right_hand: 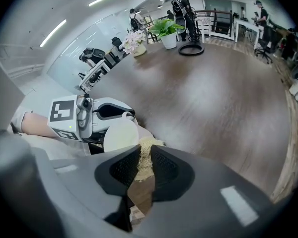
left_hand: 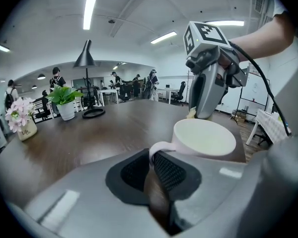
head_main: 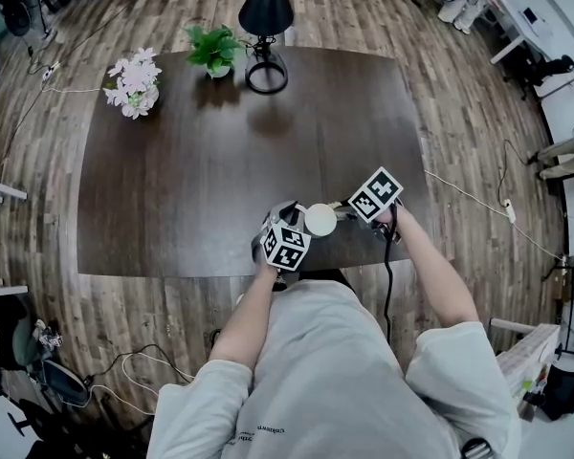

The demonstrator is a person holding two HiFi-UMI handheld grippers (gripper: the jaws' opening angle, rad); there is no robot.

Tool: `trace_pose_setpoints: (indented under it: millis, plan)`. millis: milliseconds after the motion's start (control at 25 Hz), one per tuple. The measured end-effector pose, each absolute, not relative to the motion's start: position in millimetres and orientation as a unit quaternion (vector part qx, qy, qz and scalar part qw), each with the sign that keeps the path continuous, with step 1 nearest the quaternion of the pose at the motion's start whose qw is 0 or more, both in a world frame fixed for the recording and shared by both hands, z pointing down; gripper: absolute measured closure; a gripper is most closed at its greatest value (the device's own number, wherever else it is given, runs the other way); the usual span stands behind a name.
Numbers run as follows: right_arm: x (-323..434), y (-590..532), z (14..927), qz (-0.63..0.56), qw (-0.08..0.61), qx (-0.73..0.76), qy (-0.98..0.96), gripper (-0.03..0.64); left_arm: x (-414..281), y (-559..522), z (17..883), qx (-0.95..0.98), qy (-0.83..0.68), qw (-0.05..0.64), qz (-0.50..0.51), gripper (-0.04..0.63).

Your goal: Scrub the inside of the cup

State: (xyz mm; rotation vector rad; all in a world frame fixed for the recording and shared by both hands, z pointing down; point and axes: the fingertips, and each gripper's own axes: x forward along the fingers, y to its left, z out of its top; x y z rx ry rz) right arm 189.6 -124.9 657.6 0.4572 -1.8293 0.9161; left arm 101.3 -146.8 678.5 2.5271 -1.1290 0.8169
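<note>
Over a dark table [head_main: 172, 161], the cup [left_hand: 203, 139] is held by its handle in the left gripper [left_hand: 152, 158]; the scrubber [right_hand: 148, 144], pinched in the right gripper [right_hand: 141, 156], should be swirled firmly inside.

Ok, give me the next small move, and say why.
Probably ease the right claw over the white cup and dip in. Its fibrous scrub pad sits at the rim, seemingly not yet inside, while the left claw pinches the handle.
</note>
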Motion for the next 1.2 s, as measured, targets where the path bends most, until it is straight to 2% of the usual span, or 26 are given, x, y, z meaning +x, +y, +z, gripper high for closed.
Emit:
trace_pose_setpoints:
  millis: [520, 1200]
  plan:
    - [203, -103, 660, 0.394, 0.484, 0.185, -0.759, 0.529, 91, -159, 682, 0.835, -0.438, 0.12, 0.31, 0.561]
    - [196, -93, 660, 0.382, 0.505, 0.167, -0.756, 0.529, 92, -151, 679, 0.843, -0.424, 0.124, 0.306, 0.56]
